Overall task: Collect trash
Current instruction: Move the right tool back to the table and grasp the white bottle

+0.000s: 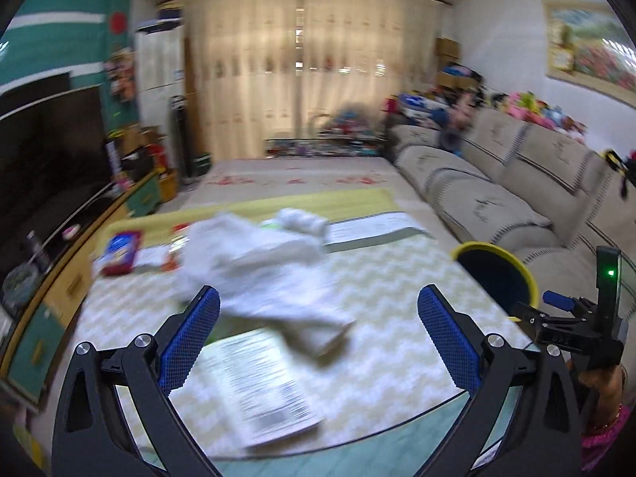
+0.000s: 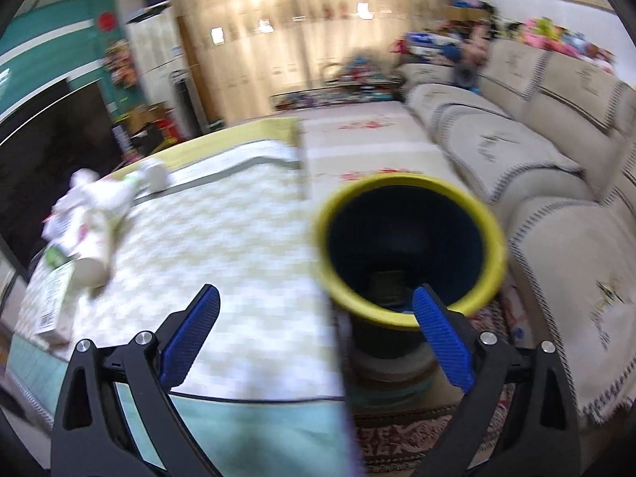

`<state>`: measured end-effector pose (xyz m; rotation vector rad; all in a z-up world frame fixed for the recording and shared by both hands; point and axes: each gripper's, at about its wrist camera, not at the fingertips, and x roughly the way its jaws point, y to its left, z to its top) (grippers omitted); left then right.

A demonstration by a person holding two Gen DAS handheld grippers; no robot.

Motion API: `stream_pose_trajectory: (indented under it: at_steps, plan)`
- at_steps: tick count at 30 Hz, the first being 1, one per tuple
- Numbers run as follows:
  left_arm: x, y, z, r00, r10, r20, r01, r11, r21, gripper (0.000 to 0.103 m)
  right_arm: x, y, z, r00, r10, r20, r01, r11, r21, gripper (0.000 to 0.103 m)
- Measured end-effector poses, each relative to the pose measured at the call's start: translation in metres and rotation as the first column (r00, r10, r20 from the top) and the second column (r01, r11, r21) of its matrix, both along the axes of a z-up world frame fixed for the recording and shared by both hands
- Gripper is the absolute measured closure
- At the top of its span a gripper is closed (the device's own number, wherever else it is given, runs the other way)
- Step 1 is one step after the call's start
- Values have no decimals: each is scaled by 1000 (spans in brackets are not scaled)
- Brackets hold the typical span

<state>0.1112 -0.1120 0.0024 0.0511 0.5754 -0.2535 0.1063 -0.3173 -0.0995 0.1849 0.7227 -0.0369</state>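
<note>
A blurred heap of white crumpled paper and wrappers (image 1: 262, 262) lies on the table (image 1: 381, 278) ahead of my open, empty left gripper (image 1: 318, 318). A printed flat box (image 1: 258, 385) lies near its left finger. A red and blue packet (image 1: 119, 252) sits at the table's left. A dark bin with a yellow rim (image 1: 497, 274) stands off the table's right edge. In the right wrist view my right gripper (image 2: 316, 314) is open and empty, just before the bin (image 2: 409, 238). The white trash (image 2: 87, 230) lies far left.
A beige sofa (image 1: 497, 183) runs along the right. A TV (image 1: 47, 159) on a low cabinet stands on the left. Curtains and toys fill the far end. A patterned rug (image 2: 397, 437) lies under the bin. My right gripper's body shows in the left wrist view (image 1: 576, 318).
</note>
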Motion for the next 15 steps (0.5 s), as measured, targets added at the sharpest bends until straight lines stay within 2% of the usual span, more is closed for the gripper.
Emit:
stream_pose_trajectory:
  at_steps: [6, 11, 15]
  plan:
    - [-17, 60, -15, 995, 98, -22, -98, 995, -8, 5, 26, 85, 3, 975, 222, 4, -222, 975, 3, 10]
    - [-23, 81, -21, 991, 128, -33, -129, 991, -29, 5, 44, 138, 3, 930, 368, -10, -368, 930, 2, 10]
    - [-26, 91, -25, 990, 137, -41, -139, 989, -52, 5, 58, 166, -2, 901, 433, -36, -434, 901, -11, 10]
